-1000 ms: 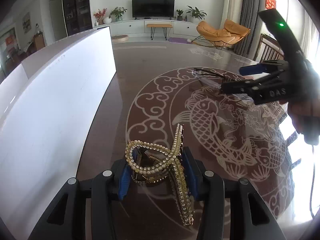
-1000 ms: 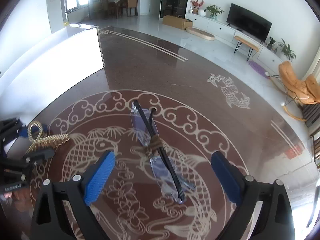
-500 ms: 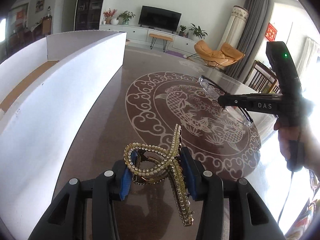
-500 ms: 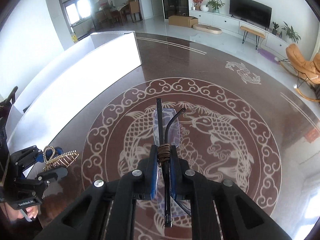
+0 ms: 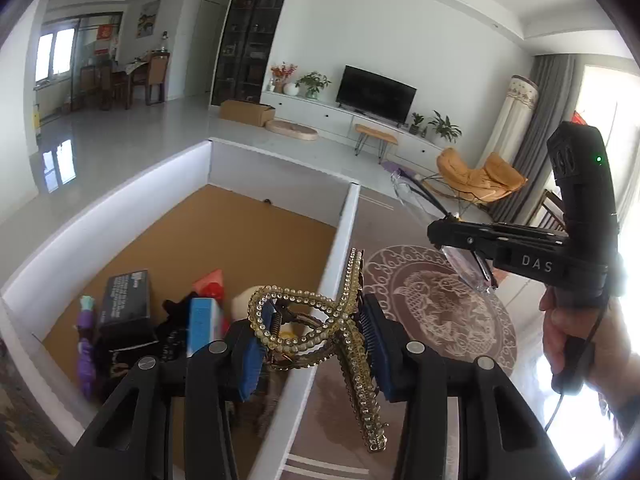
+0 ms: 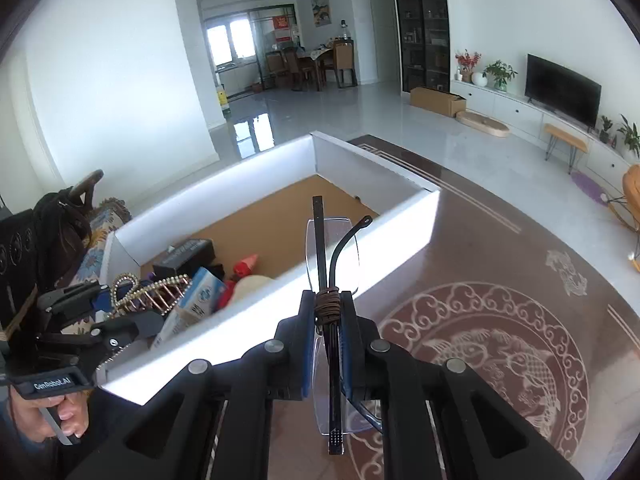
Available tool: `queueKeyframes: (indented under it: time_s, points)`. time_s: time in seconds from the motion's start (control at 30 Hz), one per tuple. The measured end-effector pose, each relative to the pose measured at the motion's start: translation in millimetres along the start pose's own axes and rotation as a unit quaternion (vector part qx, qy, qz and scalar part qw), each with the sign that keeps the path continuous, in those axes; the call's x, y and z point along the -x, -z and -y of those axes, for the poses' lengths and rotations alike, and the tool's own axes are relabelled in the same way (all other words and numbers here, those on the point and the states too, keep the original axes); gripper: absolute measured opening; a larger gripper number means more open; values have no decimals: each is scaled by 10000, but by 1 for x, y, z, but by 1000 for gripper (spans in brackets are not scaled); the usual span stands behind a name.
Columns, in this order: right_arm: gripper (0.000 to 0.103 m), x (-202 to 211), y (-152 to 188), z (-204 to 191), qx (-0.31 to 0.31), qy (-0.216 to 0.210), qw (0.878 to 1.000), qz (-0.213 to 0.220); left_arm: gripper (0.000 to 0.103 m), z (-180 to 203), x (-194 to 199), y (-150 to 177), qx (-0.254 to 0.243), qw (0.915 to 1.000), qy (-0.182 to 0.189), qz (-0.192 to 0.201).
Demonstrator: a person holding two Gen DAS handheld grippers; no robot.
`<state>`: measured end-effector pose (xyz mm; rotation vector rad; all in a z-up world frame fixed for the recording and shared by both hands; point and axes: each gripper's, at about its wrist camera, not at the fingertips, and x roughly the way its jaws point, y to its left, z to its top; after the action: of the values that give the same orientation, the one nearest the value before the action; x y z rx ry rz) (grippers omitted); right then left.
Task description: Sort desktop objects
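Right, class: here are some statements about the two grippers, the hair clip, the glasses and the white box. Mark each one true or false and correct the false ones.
1. The left gripper grips a beaded hair clip. True.
2. The right gripper is empty. False: it is shut on folded glasses.
3. The white box is empty. False: it already holds several items.
4. The table bears a fish pattern. True.
5. The glasses lie in the box. False: they are held above the table.

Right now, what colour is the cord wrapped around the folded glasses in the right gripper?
Brown: the cord binds the rimless glasses, clearest in the right wrist view.
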<state>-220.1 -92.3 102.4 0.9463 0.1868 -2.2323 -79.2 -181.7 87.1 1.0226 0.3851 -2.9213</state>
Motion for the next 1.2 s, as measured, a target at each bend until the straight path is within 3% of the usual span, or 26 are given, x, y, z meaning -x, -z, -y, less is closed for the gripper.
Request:
queueKeyframes:
  time_s: [0.13,0.3,0.37,0.4,0.43,0.47,0.53,0.57,0.7,0.8,1.2]
  points:
    - [12,-59,-42,-52,124,-332,9993,-105,45,-60,-23,-5,183,9966,-698,-403]
    - [14,-154,-55,-84,118,-228,9967,-765,46,-99,-62,5,492,9891,-937,-1024]
    - [22,-187,-47,-84,-112,-207,9912,-1299,48,-106,-69,10,624,9857,-1068,-1143]
    - [33,-199,-42,-81,-287,-228,9875,-1534,49,-107,-69,11,690,9852,-1099,-1118]
    - [42,-203,-39,-78,-416,-260,9858,-1604,60,-108,-65,11,723,9859,-1113,-1023]
    - [48,-201,-37,-75,-469,-242,9868,-1534,75,-107,-59,10,716,9869,-1147,-875]
    - [80,-188,-33,-74,-421,-98,9904,-1312,91,-102,-43,10,595,9882,-1339,-449]
    - [84,-179,-34,-72,-377,-20,9920,-1201,94,-99,-37,10,528,9875,-1460,-261]
    - [88,-147,-38,-67,-272,106,9954,-912,94,-92,-22,8,569,9877,-1456,29]
    - [99,-129,-38,-67,-211,206,9959,-850,94,-88,-15,9,668,9871,-1452,130]
    - [103,-86,-31,-78,181,463,9984,-282,95,-64,25,9,601,9822,-1706,498]
